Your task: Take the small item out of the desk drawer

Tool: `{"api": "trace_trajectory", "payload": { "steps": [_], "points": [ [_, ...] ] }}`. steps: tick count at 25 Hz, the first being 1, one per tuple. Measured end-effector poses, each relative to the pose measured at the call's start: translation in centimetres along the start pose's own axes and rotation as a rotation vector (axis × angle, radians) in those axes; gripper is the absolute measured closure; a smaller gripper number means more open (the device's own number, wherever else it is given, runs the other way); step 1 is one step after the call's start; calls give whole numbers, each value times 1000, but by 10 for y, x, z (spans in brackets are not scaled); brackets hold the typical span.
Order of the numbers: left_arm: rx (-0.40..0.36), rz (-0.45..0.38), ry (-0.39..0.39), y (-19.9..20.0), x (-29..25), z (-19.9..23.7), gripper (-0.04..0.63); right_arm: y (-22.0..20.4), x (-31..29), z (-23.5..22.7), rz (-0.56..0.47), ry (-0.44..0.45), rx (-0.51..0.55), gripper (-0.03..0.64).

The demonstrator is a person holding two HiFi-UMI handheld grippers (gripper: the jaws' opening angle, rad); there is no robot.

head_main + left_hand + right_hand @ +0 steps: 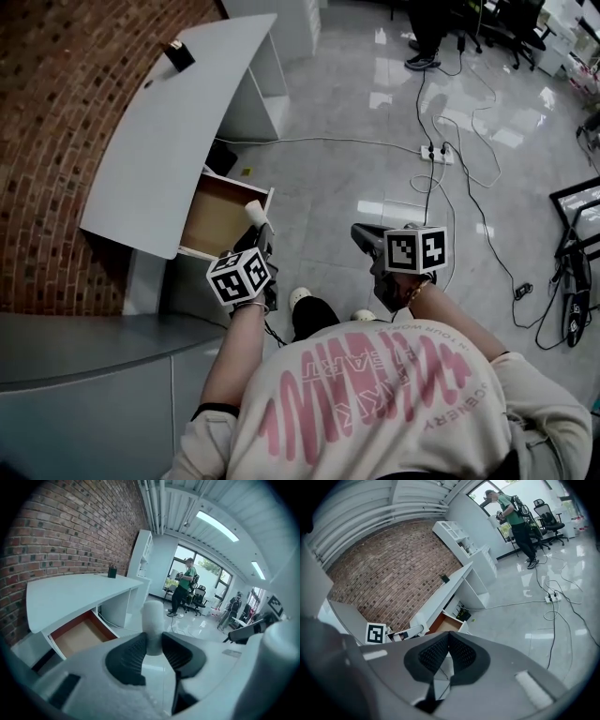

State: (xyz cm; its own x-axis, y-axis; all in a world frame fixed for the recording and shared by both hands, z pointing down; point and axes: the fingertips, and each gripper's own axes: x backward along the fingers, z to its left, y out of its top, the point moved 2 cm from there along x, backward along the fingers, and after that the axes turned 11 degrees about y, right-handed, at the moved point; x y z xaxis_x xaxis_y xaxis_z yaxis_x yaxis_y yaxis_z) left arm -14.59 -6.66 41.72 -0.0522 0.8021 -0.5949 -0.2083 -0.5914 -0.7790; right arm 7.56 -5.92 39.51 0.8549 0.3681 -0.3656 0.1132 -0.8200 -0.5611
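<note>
Left gripper (153,643) tight on white cylinder (152,617)

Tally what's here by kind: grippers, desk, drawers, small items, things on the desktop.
Grippers: 2, left gripper, right gripper
White desk: 1
Open drawer: 1
Small white cylinder: 1
Dark cup on desk: 1
Total: 6

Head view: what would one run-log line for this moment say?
left gripper: shut on white cylinder | right gripper: shut, empty | desk drawer: open
</note>
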Motion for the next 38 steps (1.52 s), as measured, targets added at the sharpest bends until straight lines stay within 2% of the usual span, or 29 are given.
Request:
{"api": "trace_trajectory", "payload": {
  "steps": [8,15,24,31,38],
  "points": [
    [-24,-133,-104,36,35,-60,485,22,24,13,-79,45,28,604],
    [-50,-224,-161,57,63,-101,485,43,50,24,-148,56,85,604],
    [-103,-343,-183,78,95,-140,483,74,77,44,-227,-13,305,604],
    [-107,-355,-189,74,105,-150,483,79,87,57,-236,-29,413,604],
    [-94,-353,-176,64,110,-153,482,75,98,48,-250,-69,431,604]
  ]
}}
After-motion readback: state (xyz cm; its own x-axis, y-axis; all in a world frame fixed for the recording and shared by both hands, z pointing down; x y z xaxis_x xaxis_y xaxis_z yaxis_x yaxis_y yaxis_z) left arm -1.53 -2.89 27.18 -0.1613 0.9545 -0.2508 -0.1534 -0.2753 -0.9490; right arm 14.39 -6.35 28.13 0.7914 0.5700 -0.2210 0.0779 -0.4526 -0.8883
